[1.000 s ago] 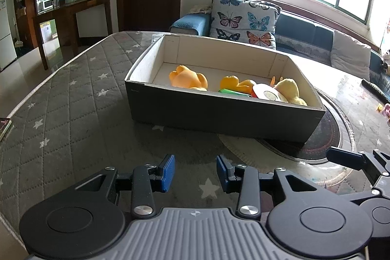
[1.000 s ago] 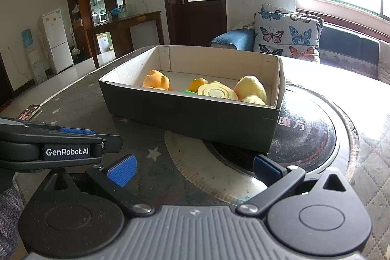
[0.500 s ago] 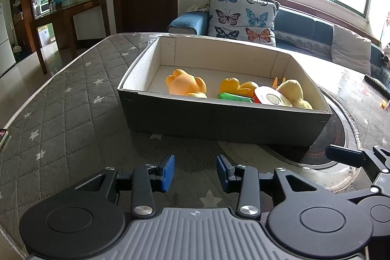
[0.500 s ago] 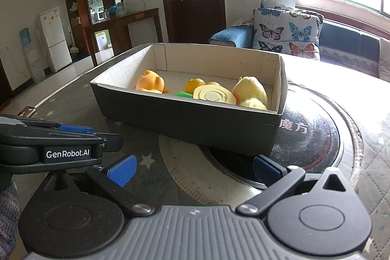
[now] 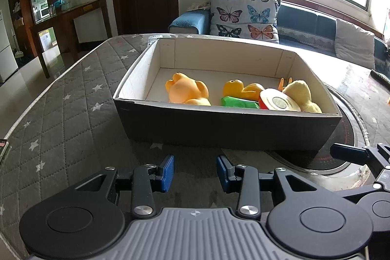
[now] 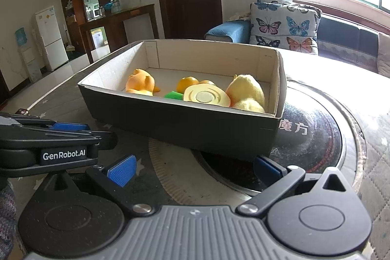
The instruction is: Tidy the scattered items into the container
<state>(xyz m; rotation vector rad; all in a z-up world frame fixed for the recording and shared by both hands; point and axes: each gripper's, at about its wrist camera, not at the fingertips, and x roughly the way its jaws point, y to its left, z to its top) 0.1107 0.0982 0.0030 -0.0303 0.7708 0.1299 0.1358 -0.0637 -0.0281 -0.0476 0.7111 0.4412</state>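
Both sets of fingers are empty. On my left gripper (image 5: 195,171) the blue pads stand partly apart with only the quilted cloth (image 5: 61,118) between them; on my right gripper (image 6: 192,166) the pads are spread wide, again with nothing in the gap. The left one sits just beside the right, seen at the left edge of the right wrist view.

What has changed over the last second is small: the box (image 5: 226,128) looms a little larger and sits lower in both views than it did, so I have drifted in toward it and can see deeper over its near wall. Neither jaw opening has altered.

Inside the box lie the orange toy (image 5: 187,91), an orange duck (image 5: 240,89), a green piece (image 5: 240,102), a tape roll (image 5: 279,102) and a yellow plush (image 5: 301,94), all on the floor of the box toward its near side. The box rests on the table, its right corner over the dark round hob (image 6: 309,138).

Nothing loose shows on the cloth or hob near me. I judge the gathering as good as done; at most a last look round the table edges, which the views only partly show.
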